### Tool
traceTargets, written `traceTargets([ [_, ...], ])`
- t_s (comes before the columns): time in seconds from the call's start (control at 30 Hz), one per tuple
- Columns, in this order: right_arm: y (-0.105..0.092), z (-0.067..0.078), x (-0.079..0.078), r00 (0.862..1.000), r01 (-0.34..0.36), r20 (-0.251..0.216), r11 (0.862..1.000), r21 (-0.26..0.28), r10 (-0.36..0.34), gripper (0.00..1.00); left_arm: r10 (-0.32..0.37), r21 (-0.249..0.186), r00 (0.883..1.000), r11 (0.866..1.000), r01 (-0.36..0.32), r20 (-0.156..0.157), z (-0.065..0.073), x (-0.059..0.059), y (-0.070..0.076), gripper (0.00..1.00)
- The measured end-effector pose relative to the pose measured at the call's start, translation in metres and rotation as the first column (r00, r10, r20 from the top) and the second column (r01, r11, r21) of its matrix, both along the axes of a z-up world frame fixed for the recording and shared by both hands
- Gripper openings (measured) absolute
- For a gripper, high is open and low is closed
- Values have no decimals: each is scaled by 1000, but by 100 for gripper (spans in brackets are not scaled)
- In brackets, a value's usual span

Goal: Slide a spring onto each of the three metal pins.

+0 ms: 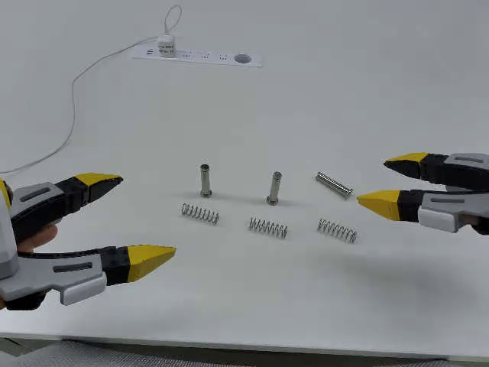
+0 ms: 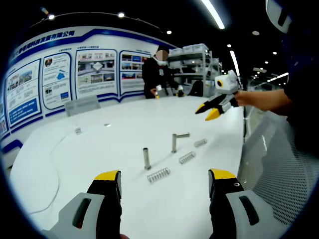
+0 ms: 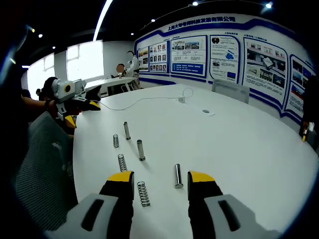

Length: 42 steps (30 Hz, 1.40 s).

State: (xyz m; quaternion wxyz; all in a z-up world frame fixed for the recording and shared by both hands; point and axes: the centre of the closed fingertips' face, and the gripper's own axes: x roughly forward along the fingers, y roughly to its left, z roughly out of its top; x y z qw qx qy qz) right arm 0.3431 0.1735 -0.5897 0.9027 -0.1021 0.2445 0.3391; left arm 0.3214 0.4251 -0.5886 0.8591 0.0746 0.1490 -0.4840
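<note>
I am holding the left gripper (image 1: 137,218) and the right gripper (image 1: 378,181) above the white workbench (image 1: 321,306), both with jaws parted and empty. So I judge the step in hand to be the first pick of a spring.

Nearest me, the left spring (image 1: 200,213), middle spring (image 1: 268,227) and right spring (image 1: 337,230) are lying on their sides in a row. Each is sitting just in front of a pin. To do this well I am planning to pinch one spring lightly across its coils near one end. That should leave the bore open, and a light grip should not squash it or flick it away.

Just behind the springs, the left pin (image 1: 205,180) and middle pin (image 1: 274,187) are standing upright and loose on their flanged ends, and neither is carrying a spring. I would line the coil's axis up over the pin top and lower it straight down. The other gripper could steady the shaft low down, since a sideways nudge looks likely to topple it. The right pin (image 1: 334,184) is lying flat at an angle, so it probably needs standing up or holding by one end first.

As for pose, the left gripper is hovering closest to me at the left edge, level and pointing right, well apart from the parts. The right gripper is reaching in from the right edge, pointing left, with its tips near the lying pin.

Farthest off, a power strip (image 1: 197,55) and its cable (image 1: 76,99) are lying well clear.
</note>
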Motion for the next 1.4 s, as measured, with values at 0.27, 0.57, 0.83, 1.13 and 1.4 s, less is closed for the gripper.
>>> traceTargets([
  [0.27,5,-5,20,999,10,-41,999,-37,-11,34,7,-4,1000,1000,-7,0,0,2,2,73],
  [0.57,6,-23,38,995,18,-99,993,-116,-30,27,1,-2,1000,1000,-1,-6,-3,0,0,72],
  [0.83,12,-40,53,990,7,-140,985,-175,-31,21,1,-3,1000,1000,-1,-4,-1,1,0,72],
  [1.13,14,-63,63,977,1,-207,977,-215,-47,16,1,-1,1000,1000,-1,-9,-3,0,1,72],
  [1.4,14,-75,68,966,-9,-253,969,-247,-56,14,2,0,1000,1000,-2,-11,-4,1,1,72],
])
